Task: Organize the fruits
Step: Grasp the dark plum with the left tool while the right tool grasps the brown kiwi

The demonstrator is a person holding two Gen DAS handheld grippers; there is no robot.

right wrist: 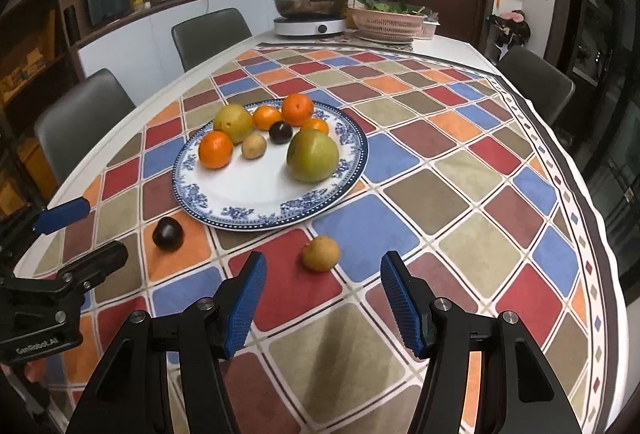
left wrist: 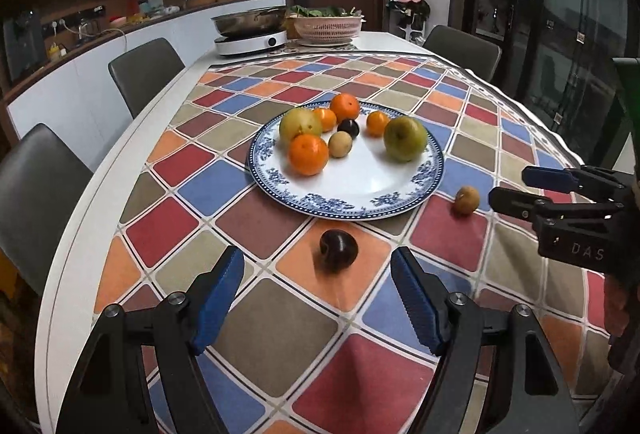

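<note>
A blue-and-white plate (left wrist: 352, 194) on the checked tablecloth holds two big green fruits, several oranges, a dark plum and a small tan fruit. A second dark plum (left wrist: 338, 249) lies on the cloth in front of the plate, just ahead of the gap of my left gripper (left wrist: 317, 258), which is open with its pads clear of the plum. A brown round fruit (right wrist: 320, 253) lies on the cloth right of that plum, just beyond the tips of my right gripper (right wrist: 324, 262), also open and not touching it. Each gripper shows at the edge of the other's view.
An induction cooker with a steel pan (left wrist: 250, 30) and a pink basket of greens (left wrist: 328, 24) stand at the table's far end. Grey chairs (left wrist: 146, 72) line the left side and another (right wrist: 536, 82) the right. The table edge curves close on the right.
</note>
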